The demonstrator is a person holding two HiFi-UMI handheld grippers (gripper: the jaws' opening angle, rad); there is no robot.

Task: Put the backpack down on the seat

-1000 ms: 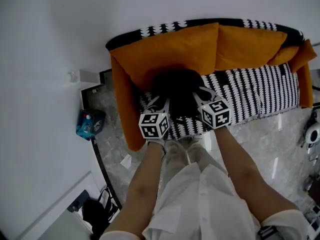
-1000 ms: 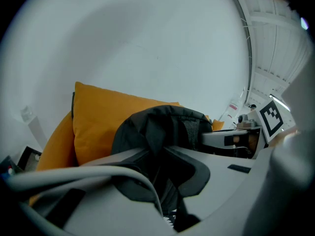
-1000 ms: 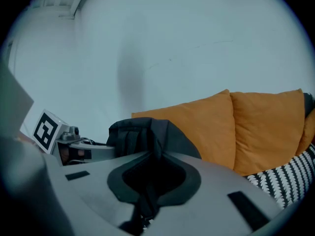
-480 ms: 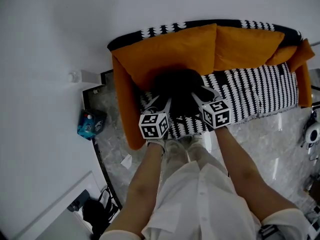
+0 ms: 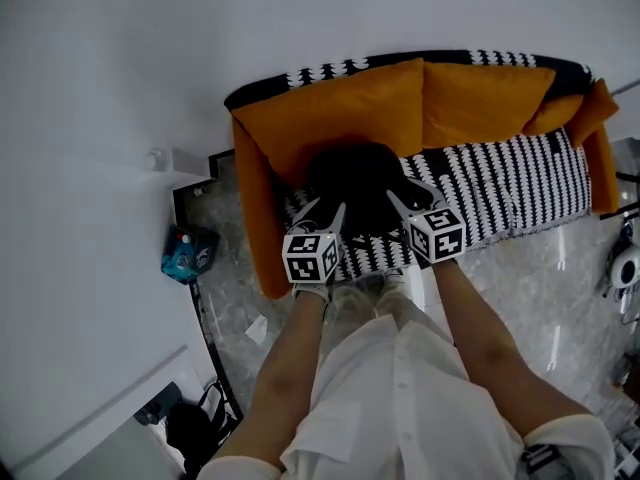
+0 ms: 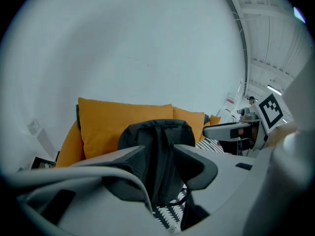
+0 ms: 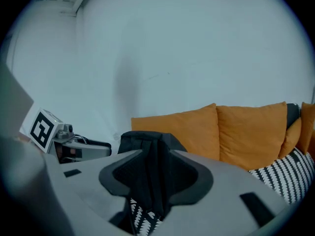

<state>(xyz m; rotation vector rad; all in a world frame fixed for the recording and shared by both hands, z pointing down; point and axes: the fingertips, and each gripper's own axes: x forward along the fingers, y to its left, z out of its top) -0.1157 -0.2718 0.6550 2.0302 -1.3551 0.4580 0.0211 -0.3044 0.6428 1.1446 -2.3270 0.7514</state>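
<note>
A black backpack (image 5: 355, 180) stands upright on the black-and-white sofa seat (image 5: 500, 183), its back against an orange cushion (image 5: 330, 118). My left gripper (image 5: 324, 210) is at its left shoulder and my right gripper (image 5: 409, 197) at its right. The jaws of both are opening. In the left gripper view a strap of the backpack (image 6: 158, 134) hangs in the gap of the left gripper (image 6: 159, 154), and the pads stand off it. In the right gripper view the backpack (image 7: 142, 140) has a dark strap running between the spread jaws of the right gripper (image 7: 155, 161), with no pad pressing.
The sofa's orange armrest (image 5: 255, 218) rises just left of the backpack. More orange cushions (image 5: 480, 98) line the backrest to the right. On the marble floor lie a blue packet (image 5: 187, 253), a scrap of white paper (image 5: 257, 330) and a black bag (image 5: 195, 423).
The fingers of both grippers have spread apart at the backpack's top. The backpack stays put on the seat, and both hands have hardly moved.
</note>
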